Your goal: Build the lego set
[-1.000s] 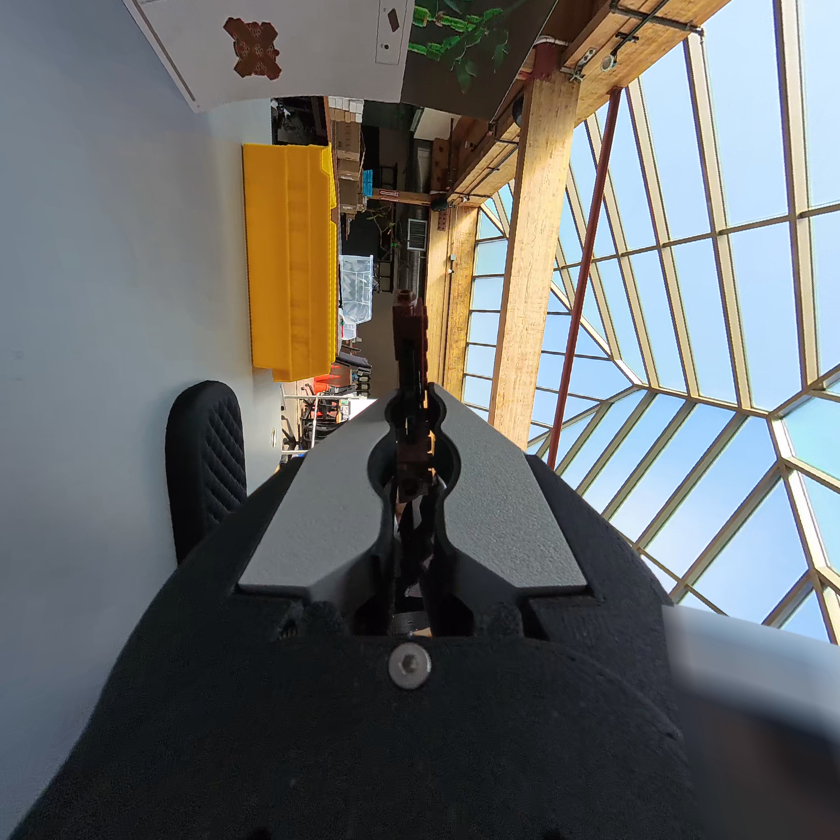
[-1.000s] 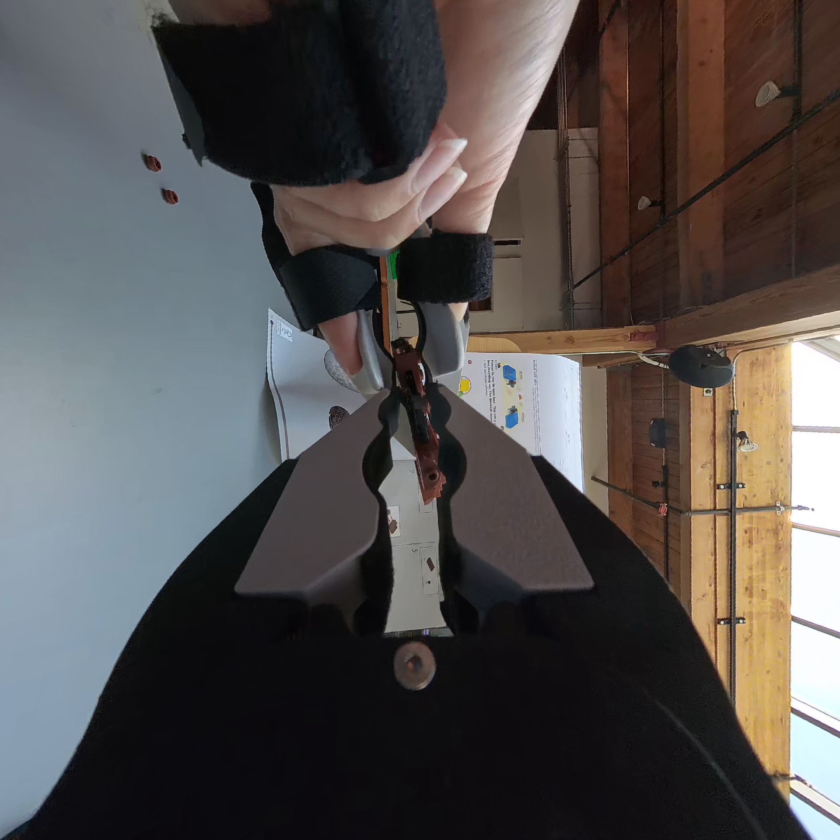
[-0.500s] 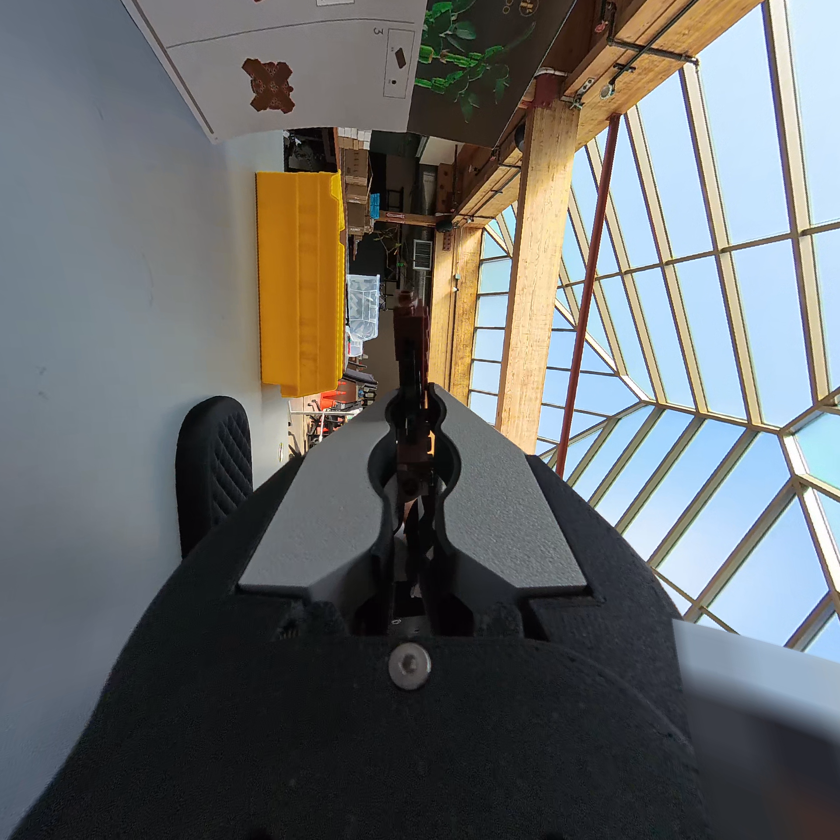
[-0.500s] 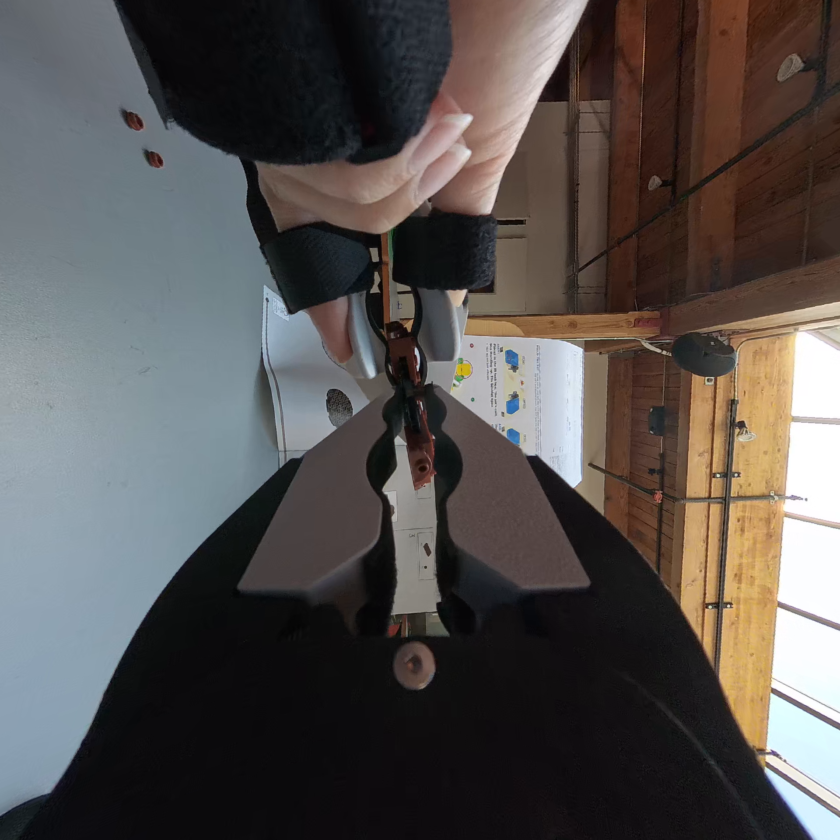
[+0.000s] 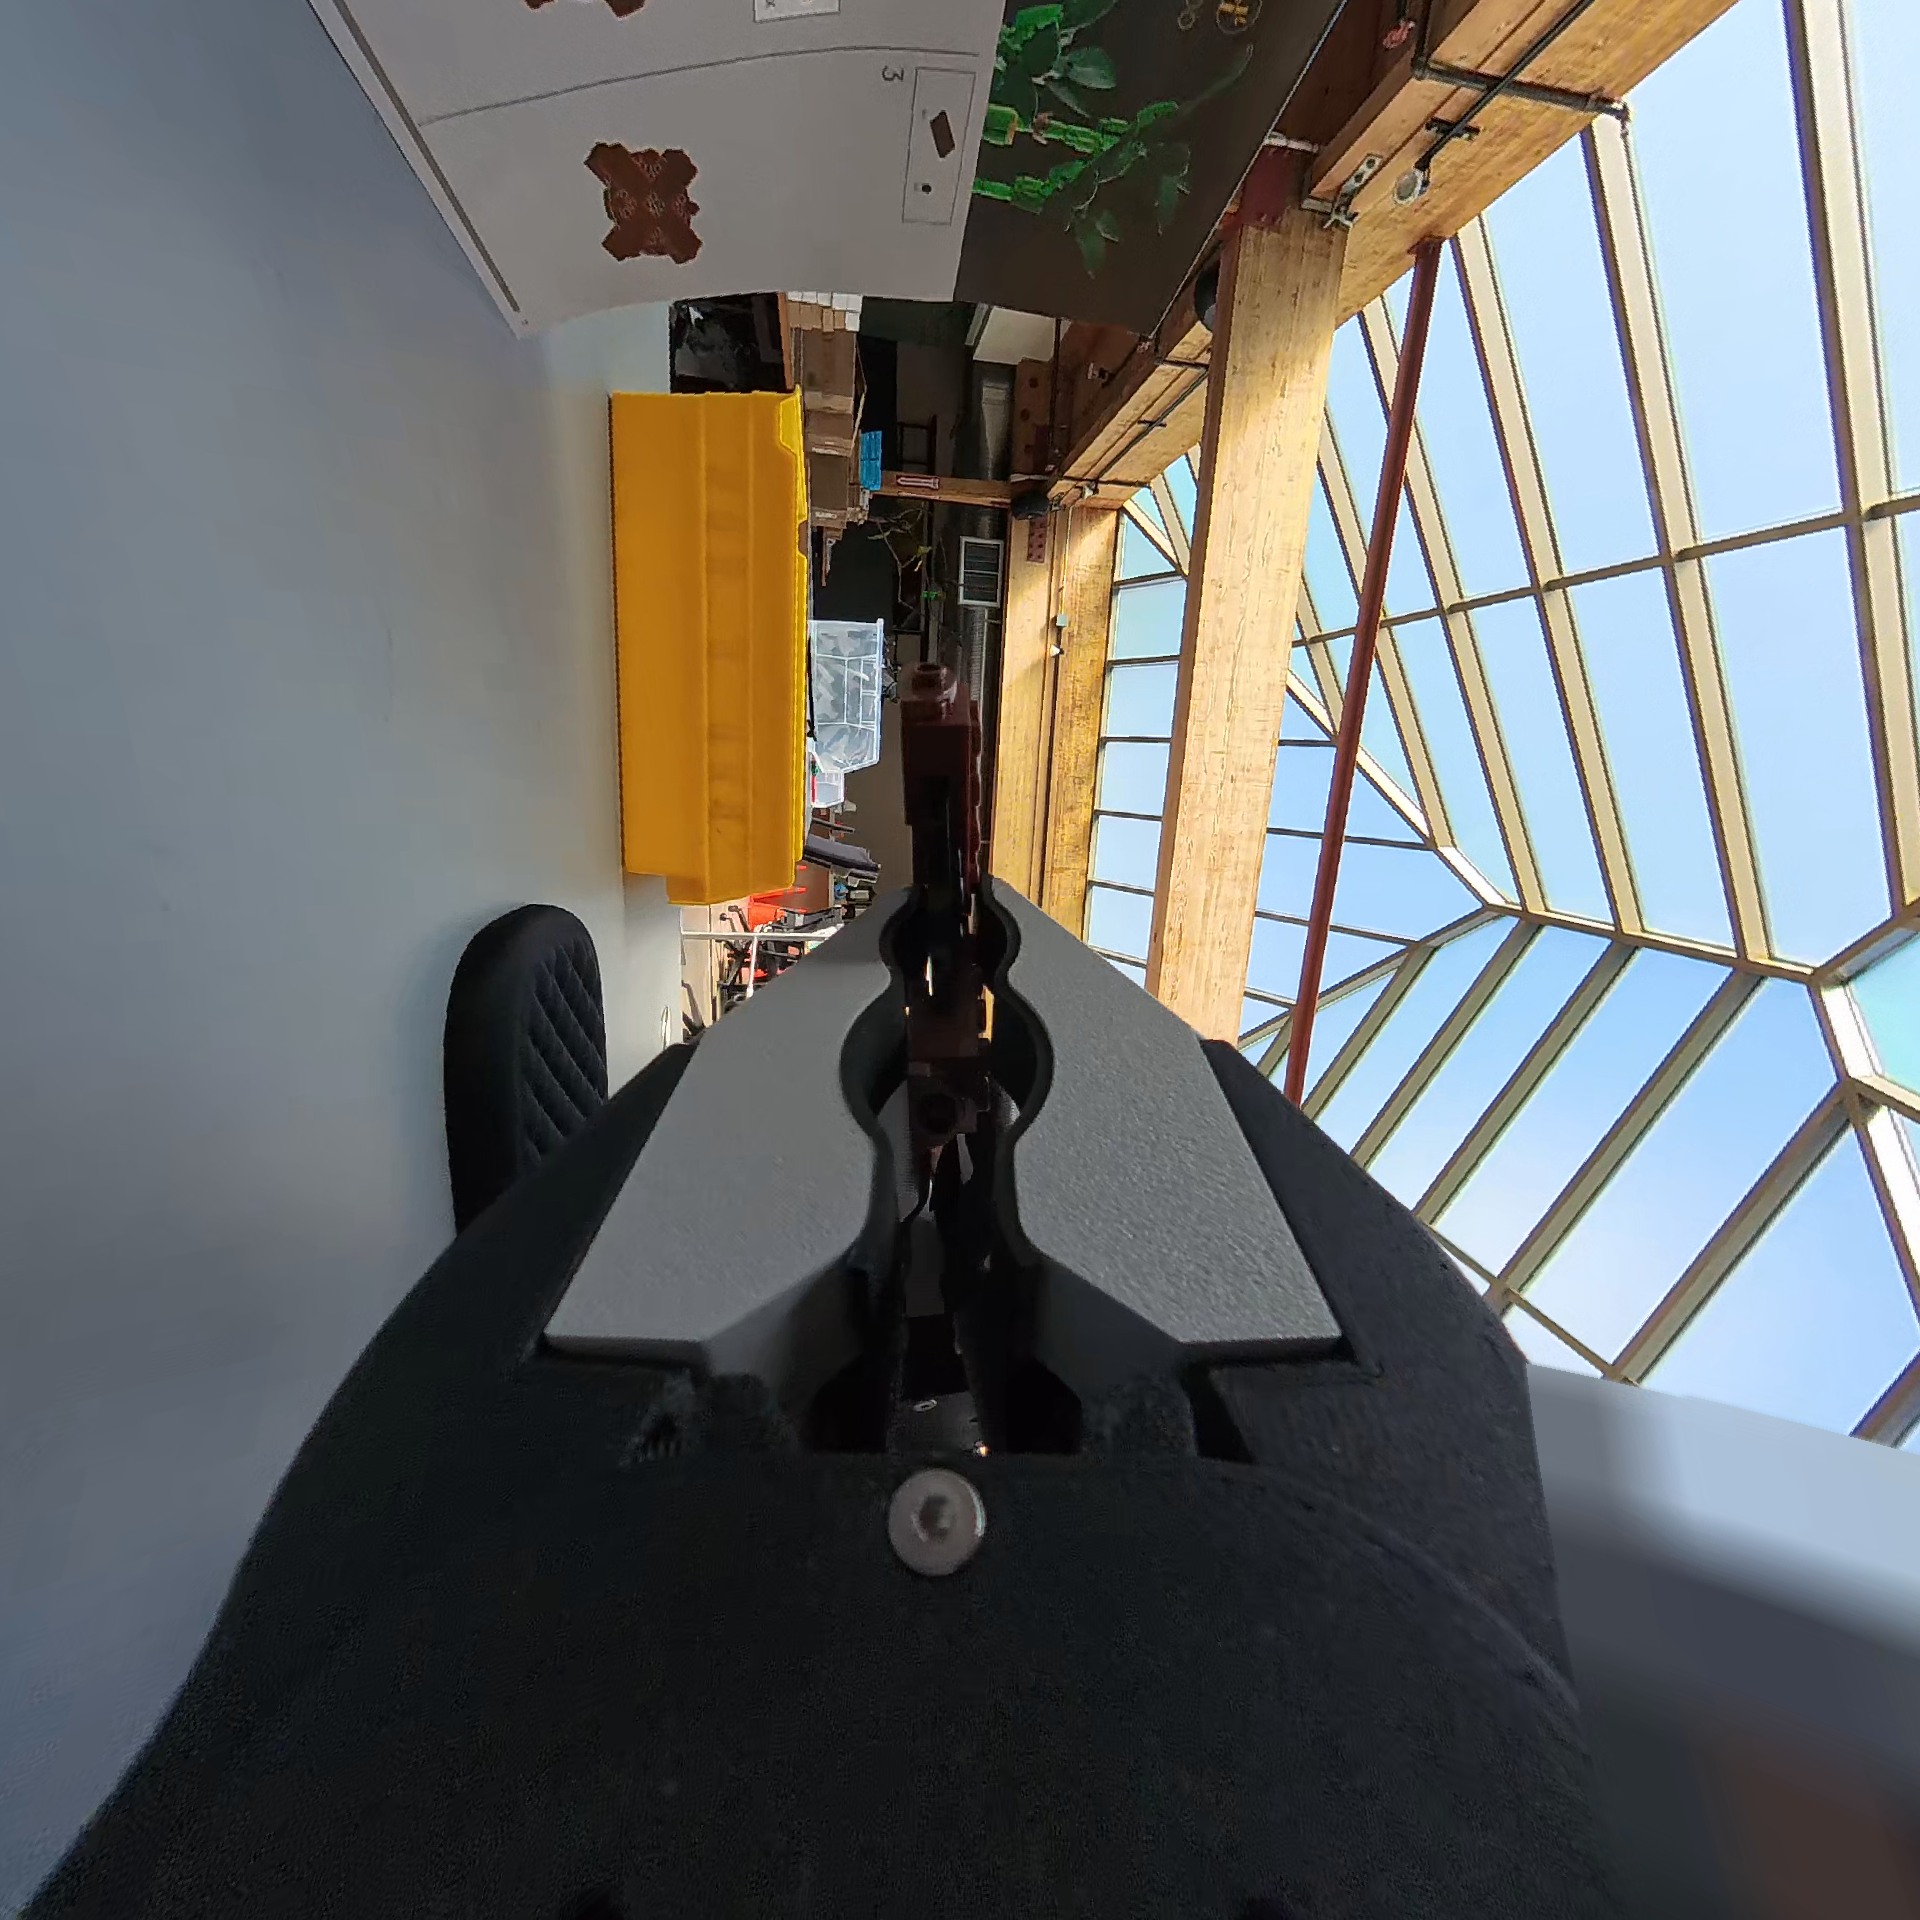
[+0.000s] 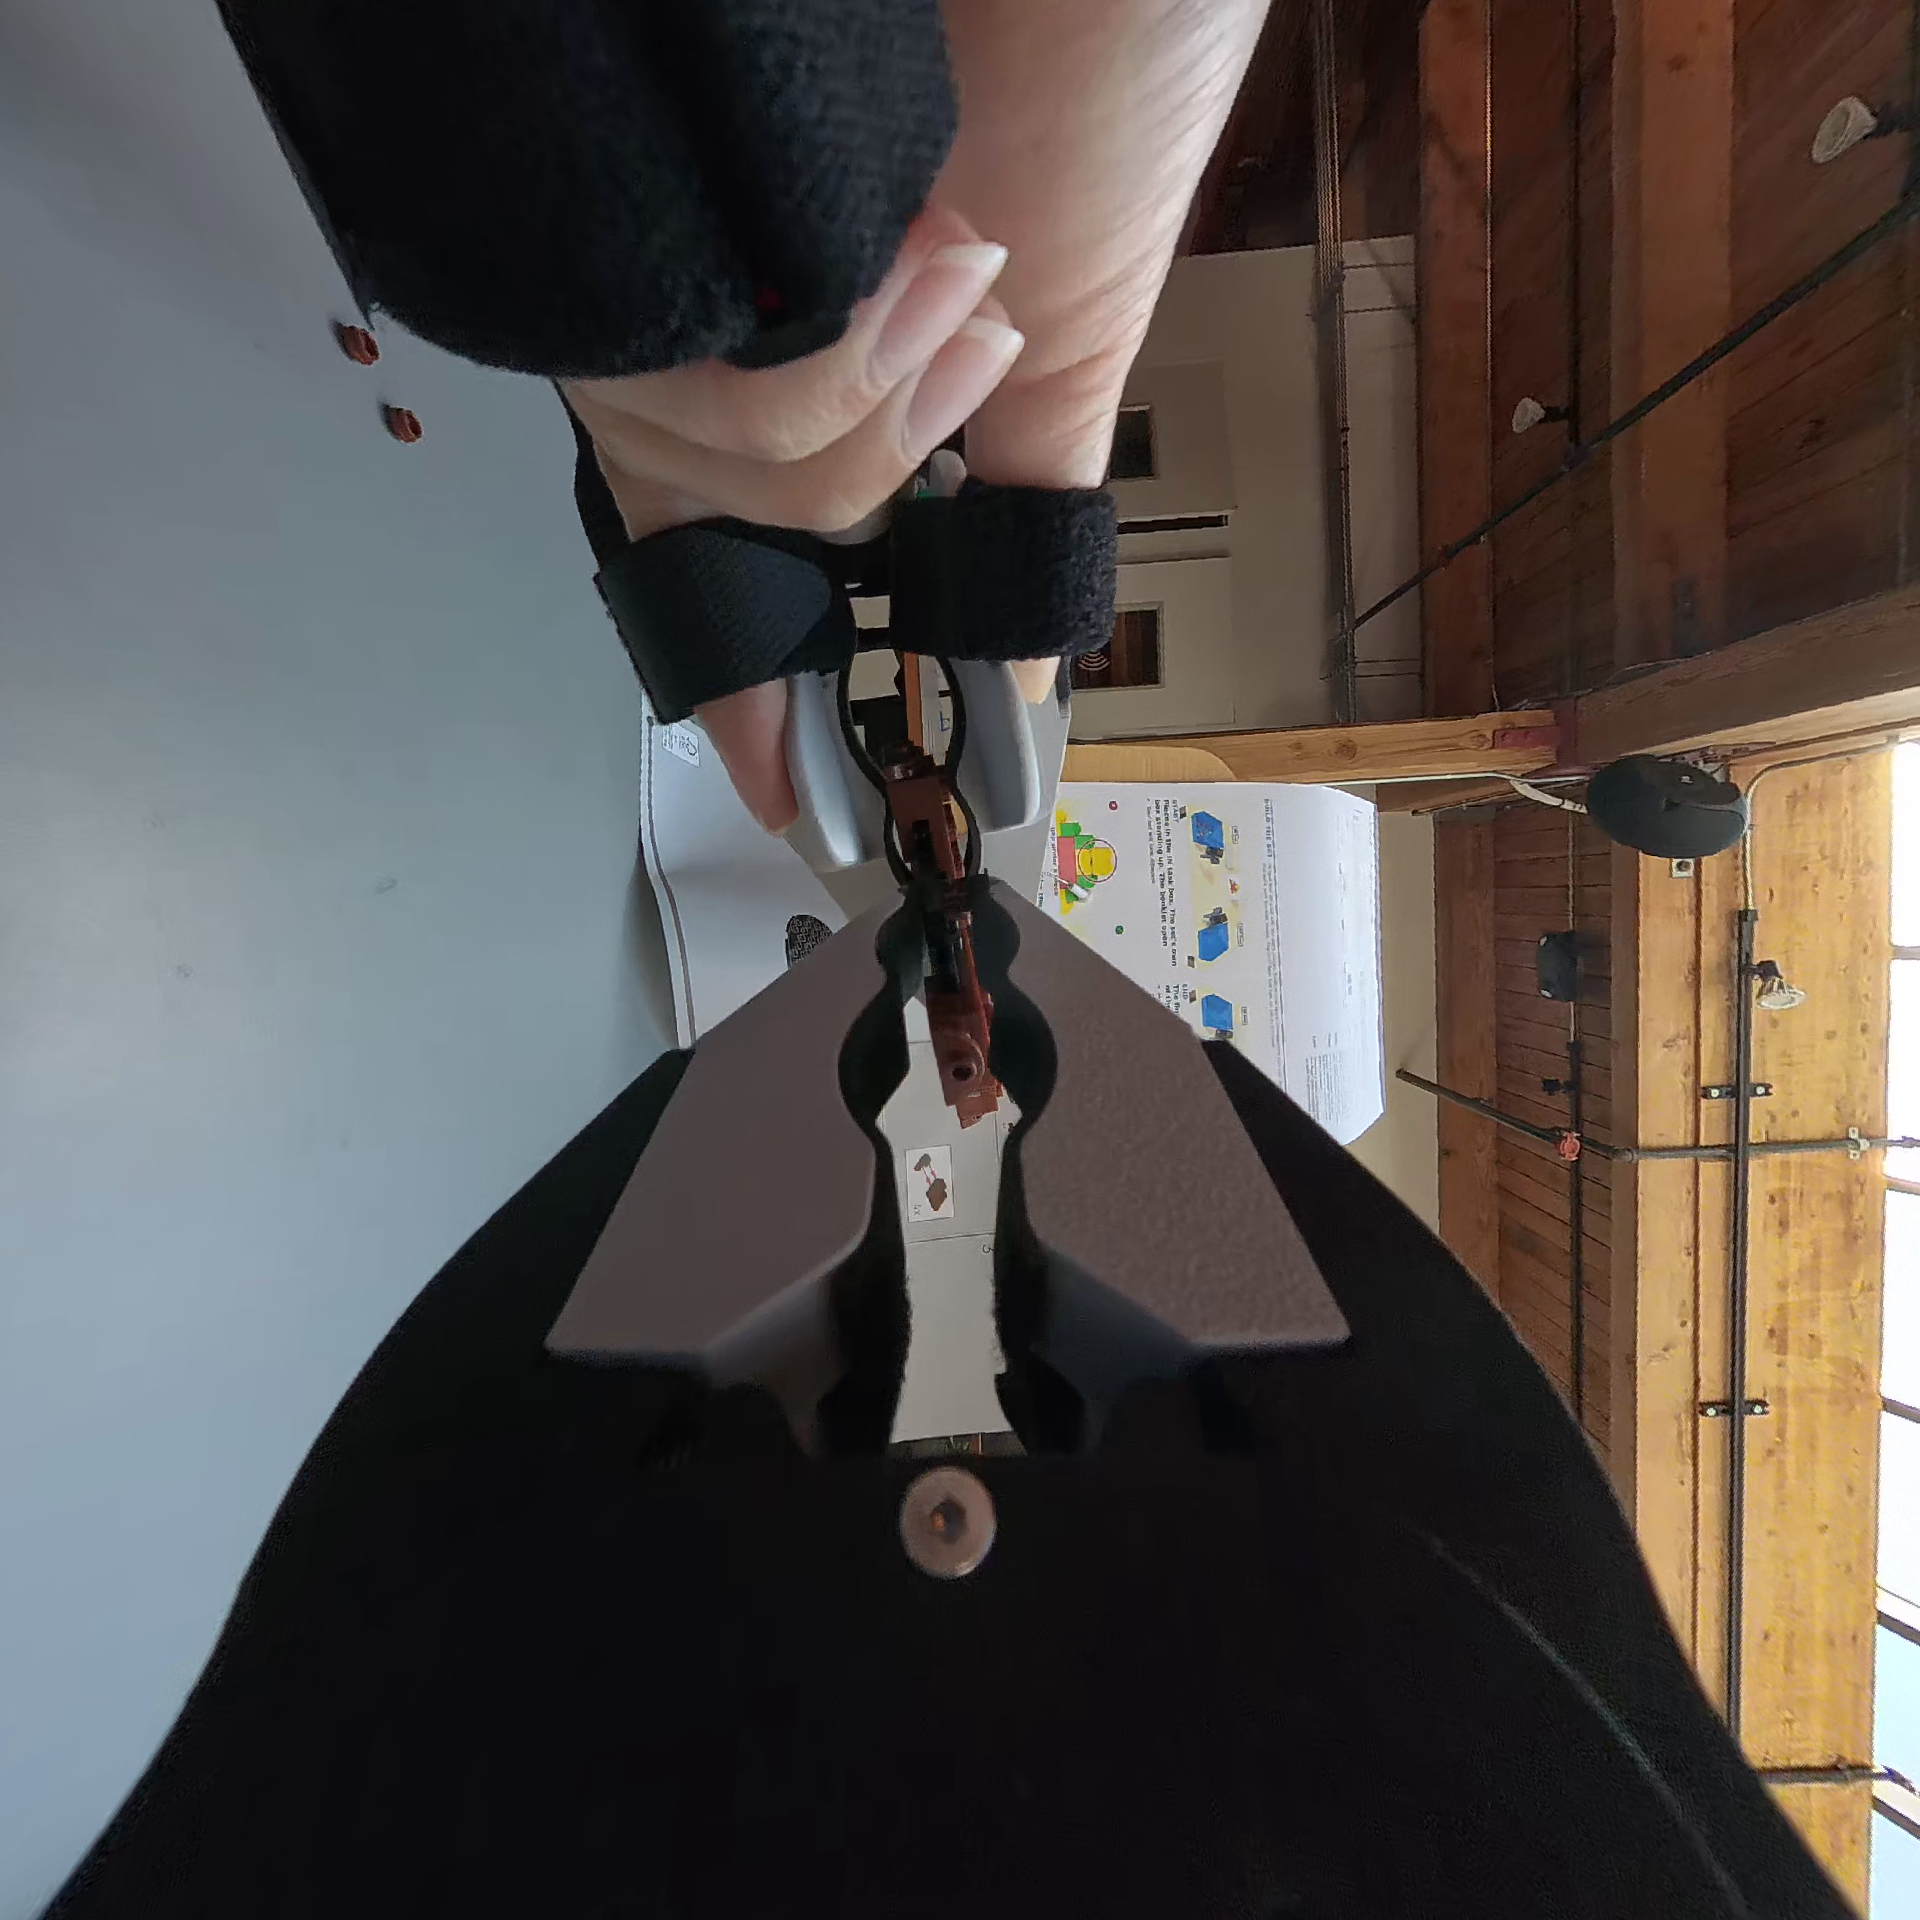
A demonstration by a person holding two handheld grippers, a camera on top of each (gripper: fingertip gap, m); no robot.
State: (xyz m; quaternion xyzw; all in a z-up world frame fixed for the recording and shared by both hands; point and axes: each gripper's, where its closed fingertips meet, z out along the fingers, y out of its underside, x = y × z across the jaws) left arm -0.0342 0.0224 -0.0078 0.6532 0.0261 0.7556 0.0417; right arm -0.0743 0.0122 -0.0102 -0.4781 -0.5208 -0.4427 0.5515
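Note:
My left gripper (image 5: 945, 896) is shut on a thin brown lego assembly (image 5: 940, 769) that sticks out past its fingertips. In the right wrist view a person's hand (image 6: 935, 343) holds the left gripper (image 6: 914, 821) facing me, with the same brown assembly (image 6: 914, 795) between its grey fingers (image 6: 821, 800). My right gripper (image 6: 940, 906) is shut on a brown lego piece (image 6: 961, 1049) that lies between its jaws and meets that assembly tip to tip. Both are held above the white table (image 6: 208, 831). The right gripper does not show in the left wrist view.
An open instruction booklet (image 6: 1226, 935) lies on the table behind the grippers; it also shows in the left wrist view (image 5: 727, 135). A yellow bin (image 5: 712, 644) and a black quilted object (image 5: 525, 1049) stand on the table. Two small reddish round pieces (image 6: 379, 384) lie loose. My left and right fingertips are right by each other.
Both grippers stay shut on the brown pieces. The left view has swung so the booklet and yellow bin sit lower and more to the right. The hand looms slightly closer in the right view.

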